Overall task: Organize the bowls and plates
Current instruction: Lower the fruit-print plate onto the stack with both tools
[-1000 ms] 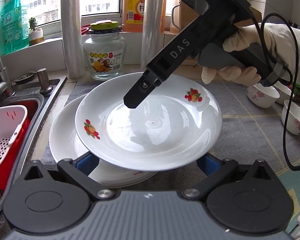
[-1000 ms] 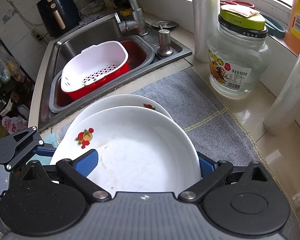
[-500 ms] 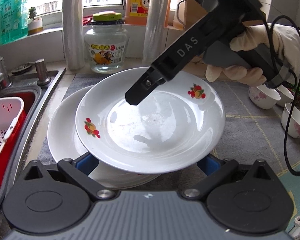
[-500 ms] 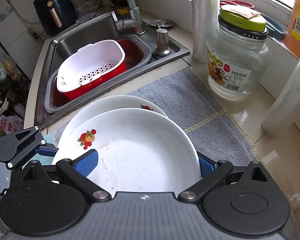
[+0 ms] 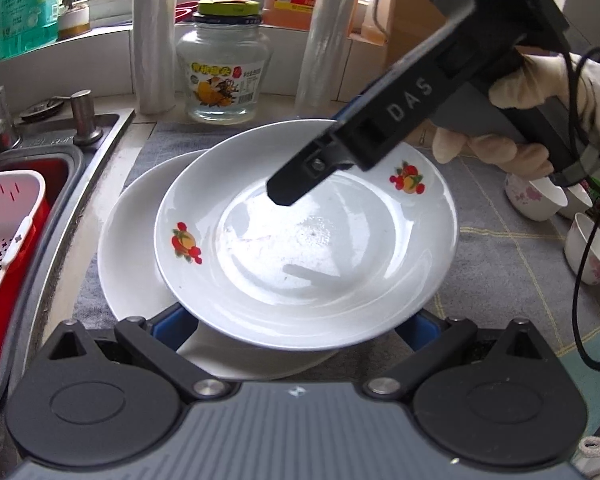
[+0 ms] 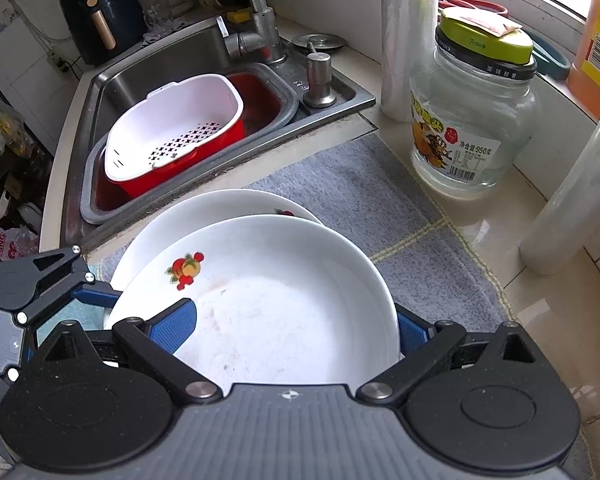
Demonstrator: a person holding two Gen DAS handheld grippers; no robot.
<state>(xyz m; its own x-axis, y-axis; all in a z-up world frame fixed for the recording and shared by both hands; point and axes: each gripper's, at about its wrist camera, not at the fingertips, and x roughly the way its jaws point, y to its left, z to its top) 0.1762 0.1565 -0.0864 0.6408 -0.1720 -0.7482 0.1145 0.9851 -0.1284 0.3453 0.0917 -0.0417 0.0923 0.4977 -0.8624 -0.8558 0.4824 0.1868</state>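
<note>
A white plate with fruit prints is held a little above a second white plate that lies on the grey mat. My right gripper is shut on the top plate, one blue pad above its rim and one below. My left gripper stands wide open under the plate's near edge, its blue pads either side and apart from it. The right gripper's black body reaches over the plate. The lower plate shows behind the held one.
A sink with a white strainer basket in a red tub lies left. A glass jar, plastic rolls and bottles stand along the window. Small flowered bowls sit on the mat at right.
The top plate has shifted a little to the right over the lower plate. The left gripper has tilted and moved slightly closer.
</note>
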